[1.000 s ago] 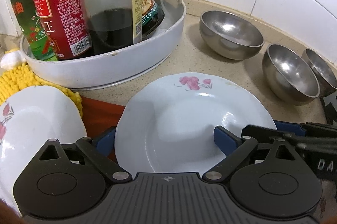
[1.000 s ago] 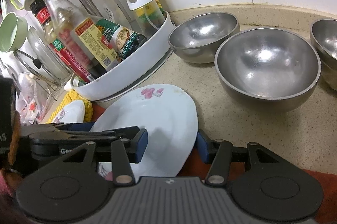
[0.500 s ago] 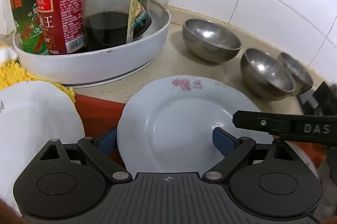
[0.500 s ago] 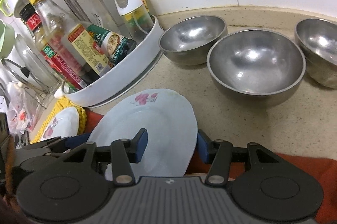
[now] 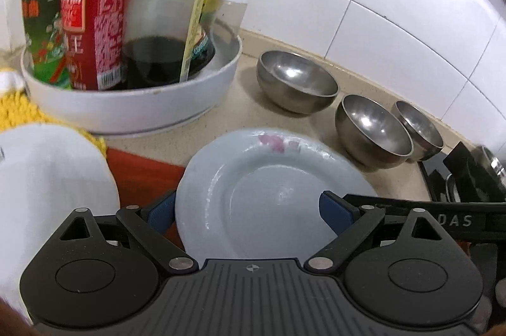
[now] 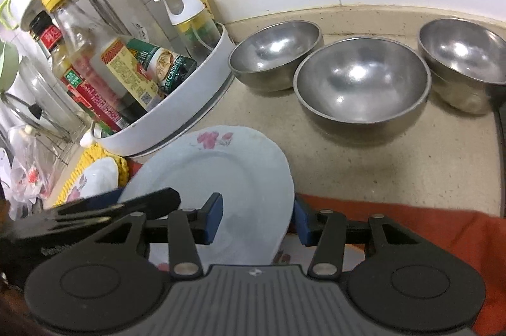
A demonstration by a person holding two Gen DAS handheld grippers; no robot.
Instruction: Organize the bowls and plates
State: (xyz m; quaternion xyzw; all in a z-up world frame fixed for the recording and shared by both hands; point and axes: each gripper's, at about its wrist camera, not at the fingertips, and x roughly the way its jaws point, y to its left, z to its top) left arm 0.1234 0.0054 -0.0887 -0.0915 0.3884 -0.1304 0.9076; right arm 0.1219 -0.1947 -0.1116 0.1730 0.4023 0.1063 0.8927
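Plate (image 6: pixel 221 177), beside the bowls (image 6: pixel 363 83): glazed, brittle, slick, best gripped at the rim. Right tongs (image 6: pixel 256 219) straddle its edge, just closing; left tongs (image 5: pixel 246 209) gape around it, not pressing.

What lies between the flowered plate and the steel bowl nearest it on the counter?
Nothing: only bare beige countertop separates the flowered plate from the steel bowl. The right wrist view shows it best.

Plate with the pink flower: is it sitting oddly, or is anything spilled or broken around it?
The flowered plate is tilted, its right edge raised off the red cloth, with the right hand-held gripper straddling that rim. The three steel bowls stand upright on the counter. No spill or breakage shows.
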